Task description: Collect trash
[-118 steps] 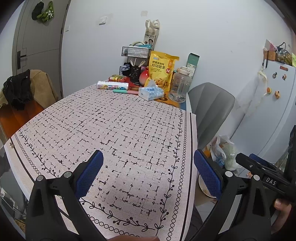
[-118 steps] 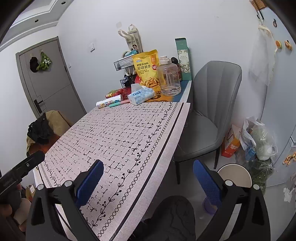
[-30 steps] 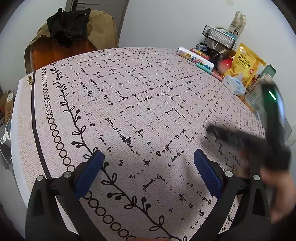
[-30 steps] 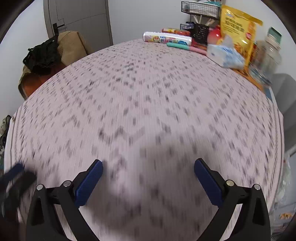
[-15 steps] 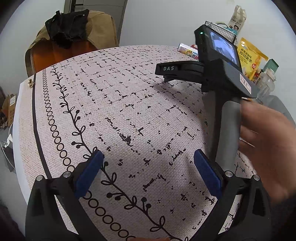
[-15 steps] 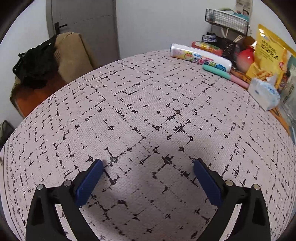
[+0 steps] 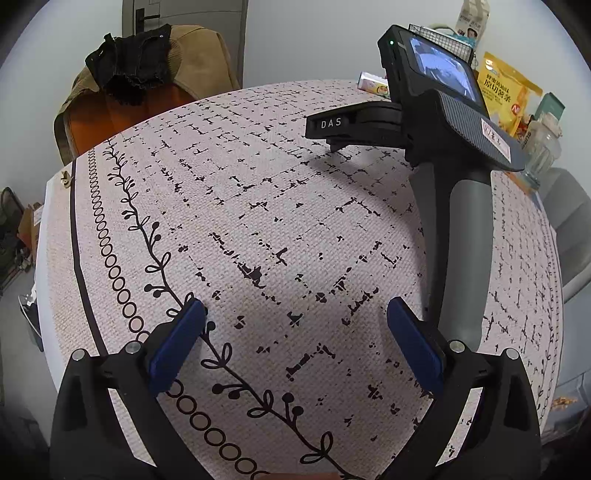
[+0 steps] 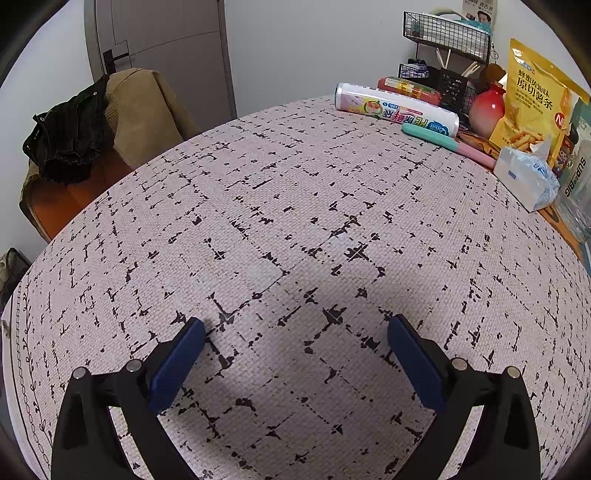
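My left gripper hangs open low over the patterned tablecloth, with nothing between its blue pads. To its right the right gripper's grey handle stands upright on the cloth with no hand on it, and its screen is lit. In the right wrist view my right gripper is open and empty just above the cloth. No loose trash shows on the cloth near either gripper.
At the far right end of the table are a cling-film roll, a teal and pink stick, a tissue pack, a yellow snack bag, a red vase and a wire rack. A chair draped with clothes stands at the left.
Both grippers came from the table's edge to over the cloth. The hand on the right gripper's handle half a second ago is gone from the left wrist view.
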Available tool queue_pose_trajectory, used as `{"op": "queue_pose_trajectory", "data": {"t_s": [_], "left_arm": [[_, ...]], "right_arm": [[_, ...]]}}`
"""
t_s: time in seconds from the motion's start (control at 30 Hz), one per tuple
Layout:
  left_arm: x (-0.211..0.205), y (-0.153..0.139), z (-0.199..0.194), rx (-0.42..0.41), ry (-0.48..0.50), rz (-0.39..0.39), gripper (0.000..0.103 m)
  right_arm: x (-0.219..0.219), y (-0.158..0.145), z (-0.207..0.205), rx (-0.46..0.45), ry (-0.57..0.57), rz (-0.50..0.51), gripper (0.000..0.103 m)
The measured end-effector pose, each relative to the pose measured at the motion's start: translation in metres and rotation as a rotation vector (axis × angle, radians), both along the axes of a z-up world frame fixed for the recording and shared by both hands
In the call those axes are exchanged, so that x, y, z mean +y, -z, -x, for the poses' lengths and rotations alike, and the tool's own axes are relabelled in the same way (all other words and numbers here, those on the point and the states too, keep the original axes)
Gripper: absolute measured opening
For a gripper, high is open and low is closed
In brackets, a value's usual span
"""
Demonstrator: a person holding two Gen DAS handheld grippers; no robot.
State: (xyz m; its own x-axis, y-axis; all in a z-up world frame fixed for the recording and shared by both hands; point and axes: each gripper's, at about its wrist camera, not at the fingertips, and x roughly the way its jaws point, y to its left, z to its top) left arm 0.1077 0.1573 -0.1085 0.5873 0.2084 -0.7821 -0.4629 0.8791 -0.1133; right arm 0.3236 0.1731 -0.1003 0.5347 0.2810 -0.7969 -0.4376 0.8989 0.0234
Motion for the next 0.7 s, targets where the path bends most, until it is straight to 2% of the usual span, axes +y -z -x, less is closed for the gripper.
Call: {"op": "queue_pose_trajectory", "data": {"t_s": [0.7], "left_arm": [[-0.013, 0.002, -0.01, 0.081, 0.001, -0.082, 0.097]], "right_arm": [[-0.003, 0.001, -0.001, 0.0, 0.0, 0.0, 0.096]]}}
